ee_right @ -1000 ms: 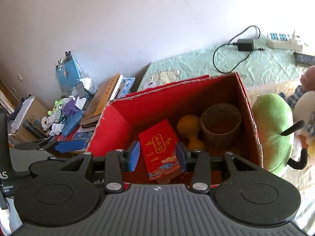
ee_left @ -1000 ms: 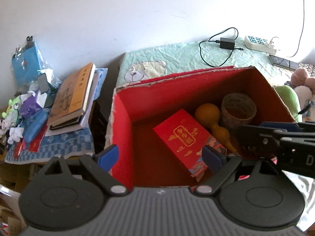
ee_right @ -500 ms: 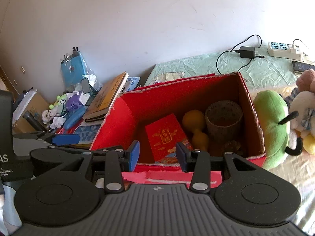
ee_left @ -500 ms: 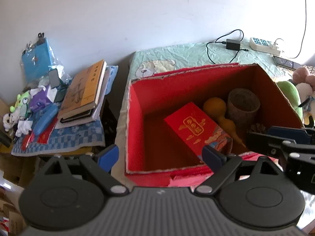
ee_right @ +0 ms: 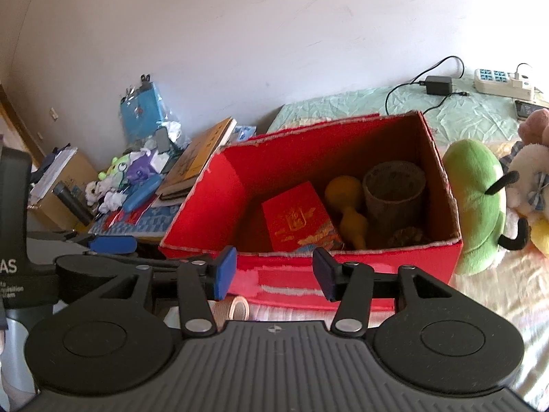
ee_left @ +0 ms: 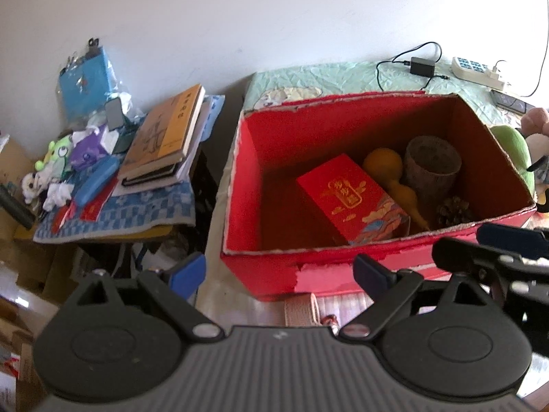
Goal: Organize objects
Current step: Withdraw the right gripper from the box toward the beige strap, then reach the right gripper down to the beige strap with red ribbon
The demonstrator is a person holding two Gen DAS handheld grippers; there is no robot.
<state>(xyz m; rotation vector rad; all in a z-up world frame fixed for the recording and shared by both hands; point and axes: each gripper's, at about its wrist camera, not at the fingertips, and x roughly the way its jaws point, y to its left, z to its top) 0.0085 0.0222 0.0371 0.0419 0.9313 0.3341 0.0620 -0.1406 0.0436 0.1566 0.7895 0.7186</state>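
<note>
Left gripper: your left gripper is hovering in front of the near wall of the red box, its jaws standing wide apart and holding nothing.
Right gripper: your right gripper is hanging at the same near wall, its blue pads parted with nothing between them; from the left wrist view it is showing as a dark arm at the right edge.
Red box: it is sitting open-topped on the bed cover, and its near wall is looking torn, with pale patches.
Red packet: a flat red packet with gold print is lying tilted inside the box, leaning near the middle.
Gourd: a yellow gourd is lying just beside the packet, on its right.
Cup: a brownish woven cup is standing upright next to the gourd, by the right wall.
Pine cone: a small pine cone is sitting in the near right corner, in front of the cup.
Tape roll: a beige roll is lying outside the box, below its near wall, between your two grippers.
Plush toys: a green plush is resting against the right outside wall, with a white one just beyond it.
Side table: a stack of books is lying on a blue checked cloth left of the box, among small toys and a blue case.
Far side: a charger and a power strip are lying on the bed cover behind the box.
</note>
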